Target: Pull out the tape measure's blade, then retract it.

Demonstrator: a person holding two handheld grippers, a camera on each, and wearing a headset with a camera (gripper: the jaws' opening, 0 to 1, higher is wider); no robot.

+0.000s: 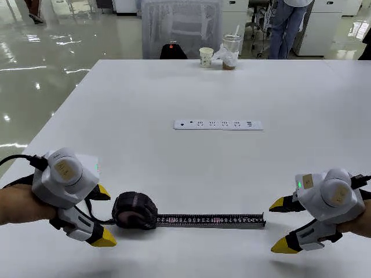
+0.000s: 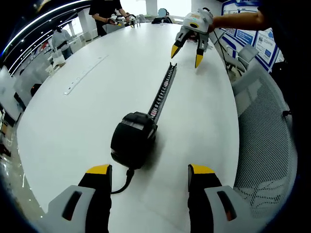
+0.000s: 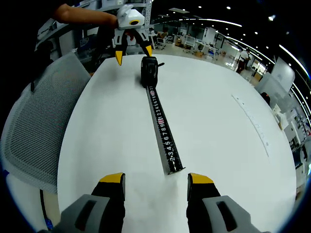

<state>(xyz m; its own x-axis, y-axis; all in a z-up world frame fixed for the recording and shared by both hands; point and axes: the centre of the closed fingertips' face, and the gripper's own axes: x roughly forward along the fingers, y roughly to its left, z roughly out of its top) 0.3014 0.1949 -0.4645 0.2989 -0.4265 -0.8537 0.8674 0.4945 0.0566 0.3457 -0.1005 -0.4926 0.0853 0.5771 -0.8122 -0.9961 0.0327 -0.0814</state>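
A black tape measure (image 1: 134,210) (image 2: 133,139) (image 3: 149,67) lies on the white table (image 1: 191,98), its dark blade (image 1: 211,220) (image 2: 163,90) (image 3: 163,128) drawn out flat to the right. My left gripper (image 1: 102,215) (image 2: 150,170) is open just left of the case, touching nothing. My right gripper (image 1: 279,225) (image 3: 155,178) is open a short way right of the blade's end hook (image 1: 264,220) (image 3: 175,170), with a gap between them. Each gripper also appears far off in the other's view, the right gripper (image 2: 185,53) and the left gripper (image 3: 132,54).
A white power strip (image 1: 218,124) lies mid-table. A paper cup (image 1: 206,57) and a clear container with a bag (image 1: 228,53) stand at the far edge. A mesh chair (image 3: 41,121) sits at the near table edge. People stand beyond the table.
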